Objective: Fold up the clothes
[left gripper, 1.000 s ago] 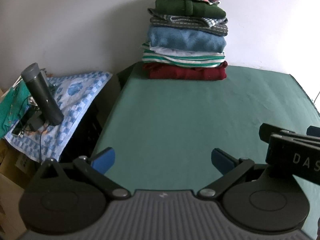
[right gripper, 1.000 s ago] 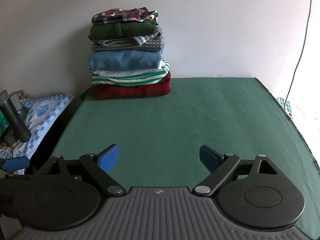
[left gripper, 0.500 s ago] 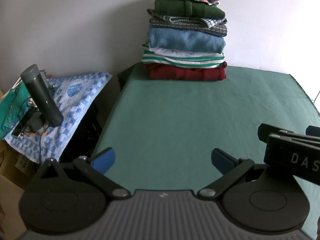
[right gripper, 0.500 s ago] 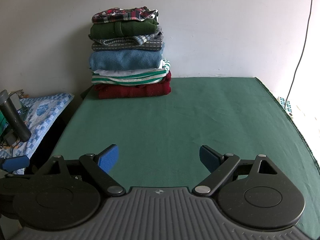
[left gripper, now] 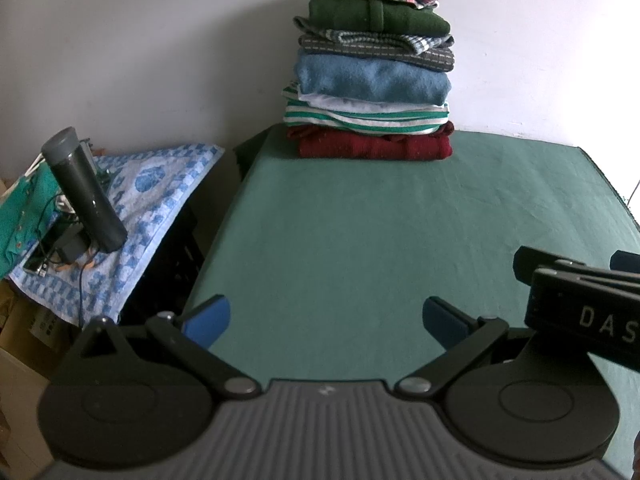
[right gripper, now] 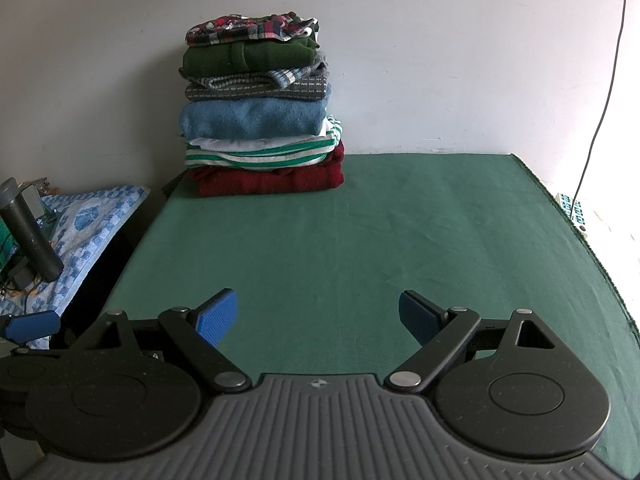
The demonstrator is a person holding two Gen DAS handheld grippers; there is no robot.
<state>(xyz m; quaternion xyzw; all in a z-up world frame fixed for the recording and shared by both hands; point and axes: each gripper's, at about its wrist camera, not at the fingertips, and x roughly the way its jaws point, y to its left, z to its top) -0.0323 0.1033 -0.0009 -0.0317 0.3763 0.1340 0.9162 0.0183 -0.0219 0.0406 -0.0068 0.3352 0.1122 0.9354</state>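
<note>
A stack of folded clothes [left gripper: 372, 76] [right gripper: 260, 112] stands against the wall at the far end of the green-covered table [left gripper: 360, 232] [right gripper: 360, 240], with a red garment at the bottom and a plaid one on top. My left gripper [left gripper: 326, 318] is open over the table's near left part, nothing between its blue pads. My right gripper [right gripper: 318, 314] is open over the near middle, also empty. Its black body [left gripper: 580, 312] shows at the right edge of the left wrist view. A blue pad of the left gripper [right gripper: 32, 324] shows at the left edge of the right wrist view.
Left of the table, a blue-and-white checked cloth [left gripper: 152, 200] [right gripper: 88, 220] carries a dark grey cylinder [left gripper: 84, 196] [right gripper: 28, 232], a charger and cables. A power strip [right gripper: 572, 208] and a cable [right gripper: 600, 112] lie past the table's right edge.
</note>
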